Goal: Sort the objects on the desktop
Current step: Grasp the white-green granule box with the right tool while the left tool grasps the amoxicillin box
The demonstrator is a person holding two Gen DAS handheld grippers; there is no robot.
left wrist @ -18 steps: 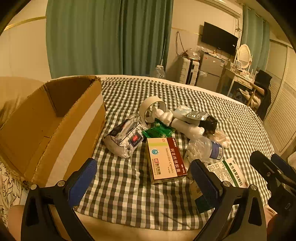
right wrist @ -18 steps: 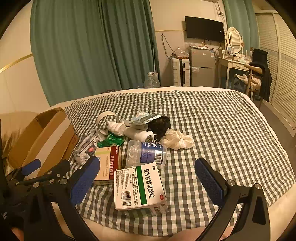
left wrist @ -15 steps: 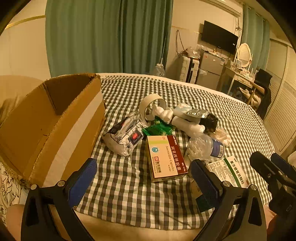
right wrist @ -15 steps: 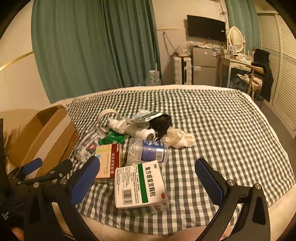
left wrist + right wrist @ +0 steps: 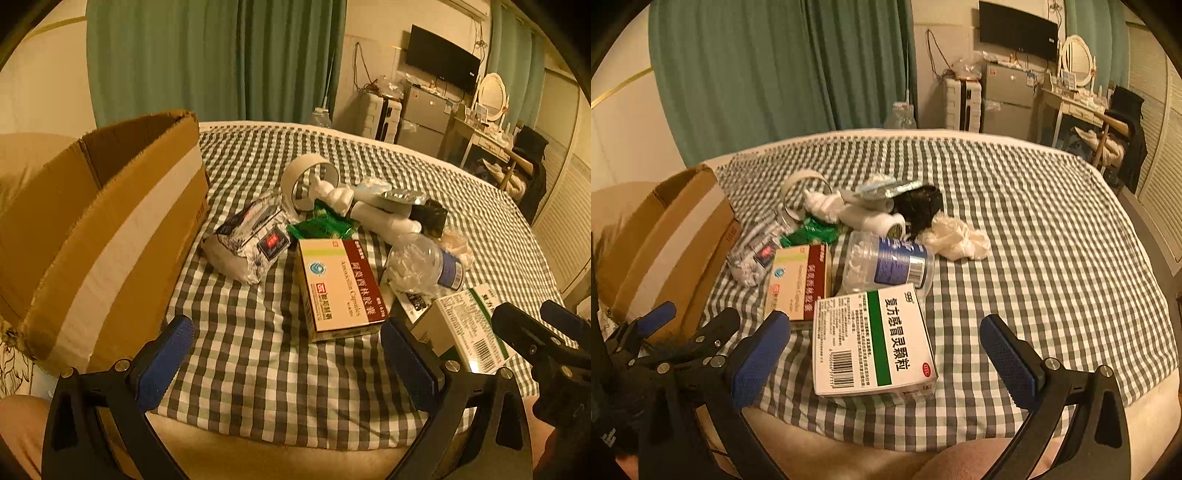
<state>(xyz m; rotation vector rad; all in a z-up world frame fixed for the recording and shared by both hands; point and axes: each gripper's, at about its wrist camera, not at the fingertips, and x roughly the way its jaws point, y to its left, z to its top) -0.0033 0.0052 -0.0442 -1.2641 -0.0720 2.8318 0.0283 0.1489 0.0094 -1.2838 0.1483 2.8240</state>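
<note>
A pile of small objects lies on a green checked cloth (image 5: 258,350). It holds a red-and-cream medicine box (image 5: 340,288), a patterned tissue pack (image 5: 247,243), a tape roll (image 5: 306,181), a white bottle (image 5: 380,214), a crushed plastic bottle (image 5: 886,262) and a crumpled white tissue (image 5: 960,240). My left gripper (image 5: 288,363) hangs open just short of the red box, beside an open cardboard box (image 5: 110,229). My right gripper (image 5: 884,358) is open over a white box with a green stripe (image 5: 875,339), which lies between its spread fingers and touches neither.
A green packet (image 5: 321,229) and a black bag (image 5: 919,206) sit within the pile. The cloth's right half (image 5: 1052,258) holds no objects. Teal curtains (image 5: 775,74), a fridge (image 5: 1008,96) and a dressing table (image 5: 1071,107) stand far behind. A person's knee (image 5: 960,461) shows below.
Both grippers have edged forward and down toward the pile, so the boxes look larger and nearer. Their jaws stayed wide and no object moved.
</note>
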